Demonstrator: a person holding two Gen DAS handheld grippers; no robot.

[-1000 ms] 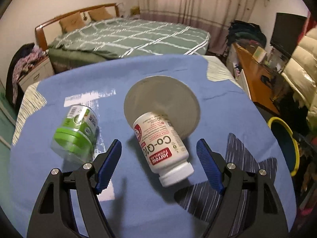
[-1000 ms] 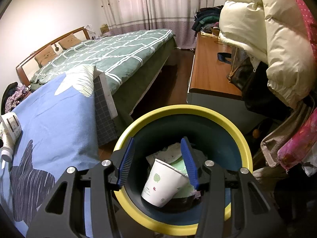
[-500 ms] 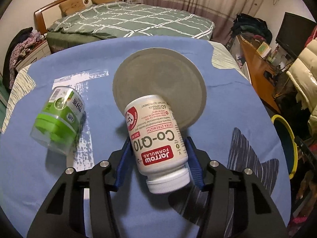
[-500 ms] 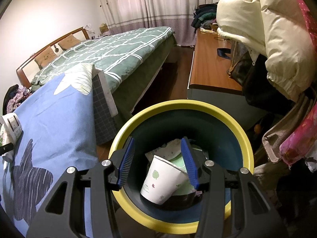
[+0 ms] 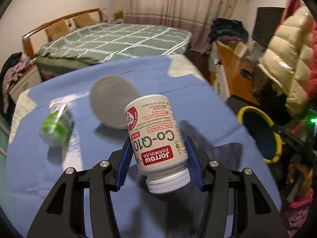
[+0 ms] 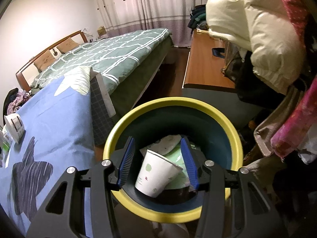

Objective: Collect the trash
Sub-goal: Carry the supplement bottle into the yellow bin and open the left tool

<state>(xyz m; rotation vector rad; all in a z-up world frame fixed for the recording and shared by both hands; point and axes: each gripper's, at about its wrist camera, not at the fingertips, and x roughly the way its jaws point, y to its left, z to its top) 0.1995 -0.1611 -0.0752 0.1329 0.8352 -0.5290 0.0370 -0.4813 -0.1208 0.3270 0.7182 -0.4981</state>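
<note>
1 supplement bottle [image 5: 156,138] clamped in left tool [image 5: 157,163], cap toward camera, right tool [image 6: 157,162] open, empty

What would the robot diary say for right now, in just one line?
left gripper: shut on white supplement bottle, lifted | right gripper: open over yellow-rimmed bin | paper cup: in bin | green container: on blue cloth

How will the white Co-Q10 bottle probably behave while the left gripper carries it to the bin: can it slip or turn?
The Co-Q10 bottle looks like rigid plastic, so it probably will not deform under the left gripper. Its glossy round wall may slip or pivot between the pads. Most of the body extends beyond the grip, cap toward the camera, so it might tilt if swung fast.
</note>
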